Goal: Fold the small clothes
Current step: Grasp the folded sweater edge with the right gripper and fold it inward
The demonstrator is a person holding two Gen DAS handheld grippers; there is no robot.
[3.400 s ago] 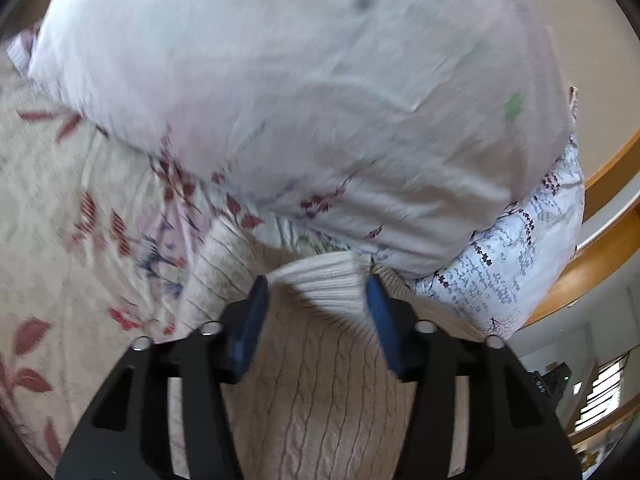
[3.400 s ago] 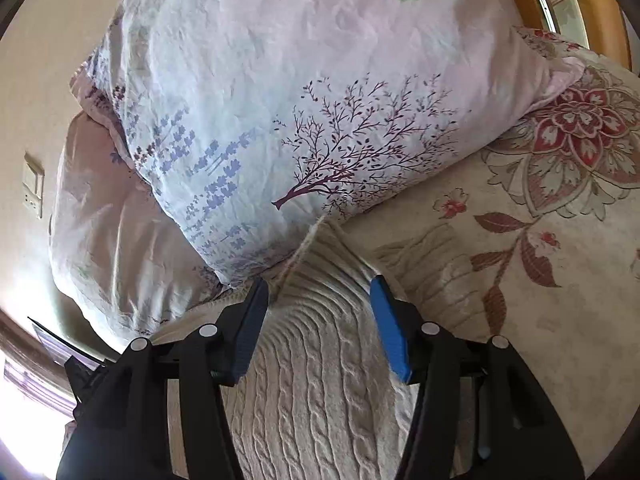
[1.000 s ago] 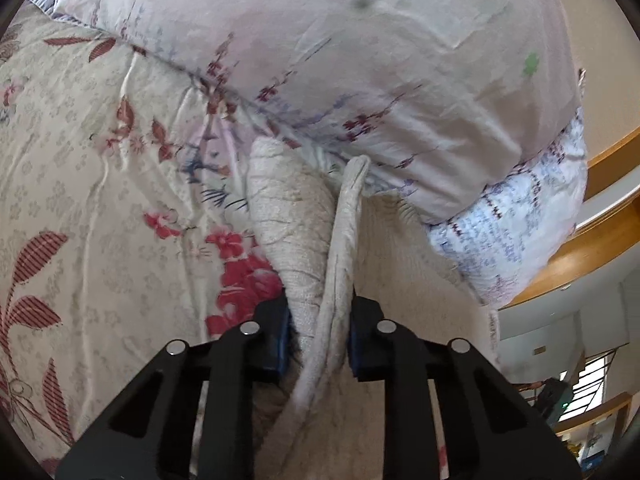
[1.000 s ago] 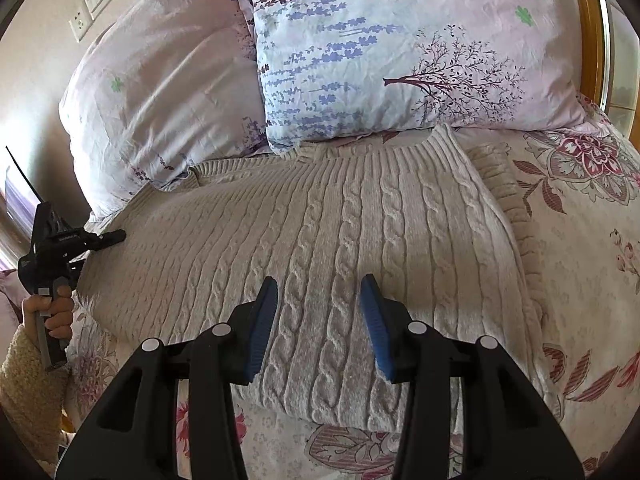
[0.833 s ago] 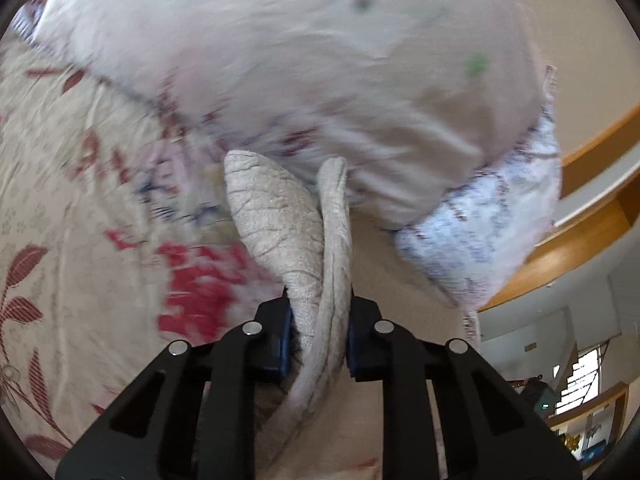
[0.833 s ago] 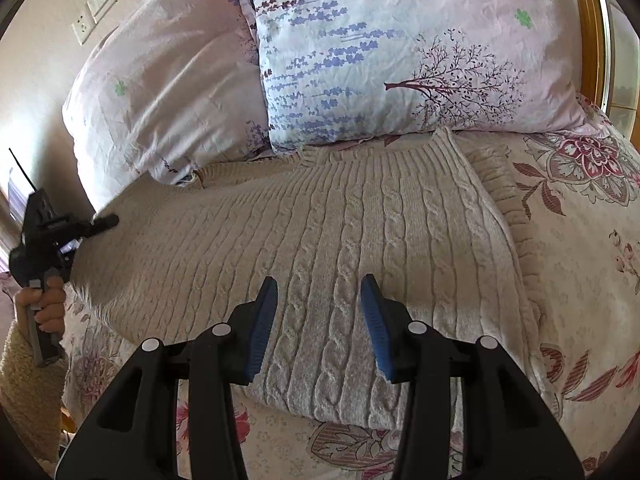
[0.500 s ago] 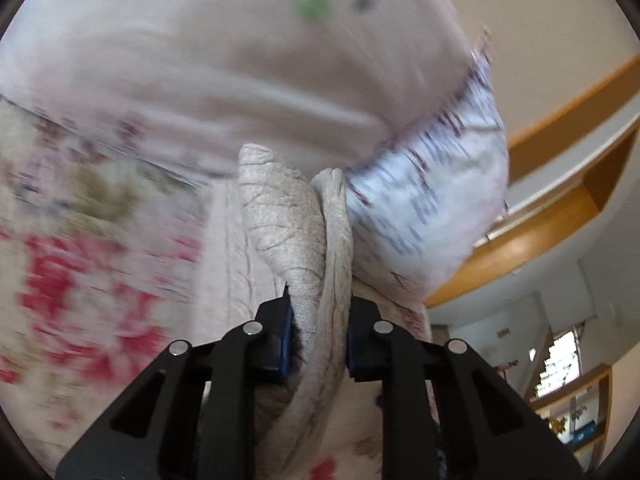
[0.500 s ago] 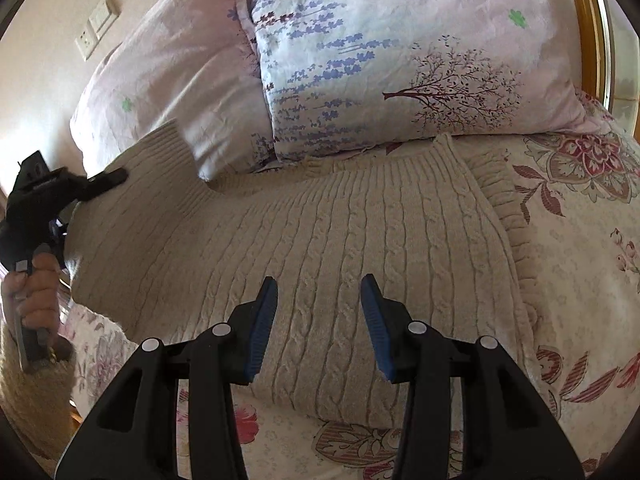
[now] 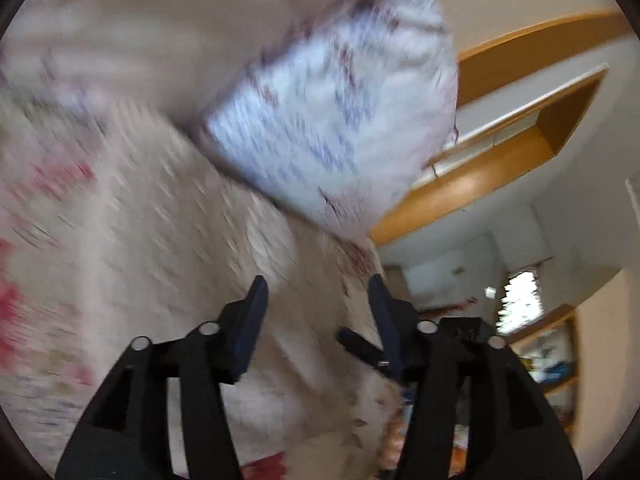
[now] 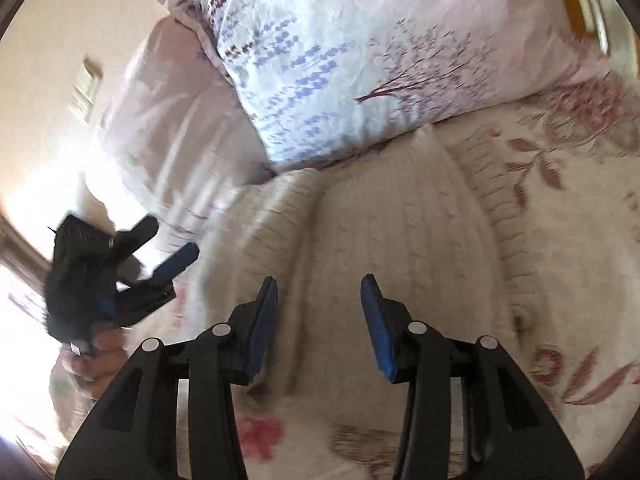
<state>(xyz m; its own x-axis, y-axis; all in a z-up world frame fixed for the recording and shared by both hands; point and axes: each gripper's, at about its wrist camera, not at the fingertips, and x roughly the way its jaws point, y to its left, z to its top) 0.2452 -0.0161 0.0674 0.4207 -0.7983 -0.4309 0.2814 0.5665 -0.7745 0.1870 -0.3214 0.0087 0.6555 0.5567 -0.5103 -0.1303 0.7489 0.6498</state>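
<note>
A cream cable-knit sweater (image 10: 400, 240) lies on the floral bedspread below the pillows, its left part folded over onto the body (image 10: 272, 216). It shows blurred in the left wrist view (image 9: 168, 216). My left gripper (image 9: 318, 300) is open and empty above the sweater; it also shows in the right wrist view (image 10: 160, 248) at the sweater's left side. My right gripper (image 10: 318, 296) is open and empty, hovering over the sweater's lower middle.
A blue and lilac printed pillow (image 10: 380, 52) and a pink pillow (image 10: 172, 120) lean behind the sweater. The floral bedspread (image 10: 580, 240) spreads to the right. A wooden headboard rail (image 9: 500, 160) and a room lie beyond the bed.
My left gripper carried the pinched sweater side up and over to the right, then opened and let it go. The left part now lies folded on the body. My right gripper stayed open.
</note>
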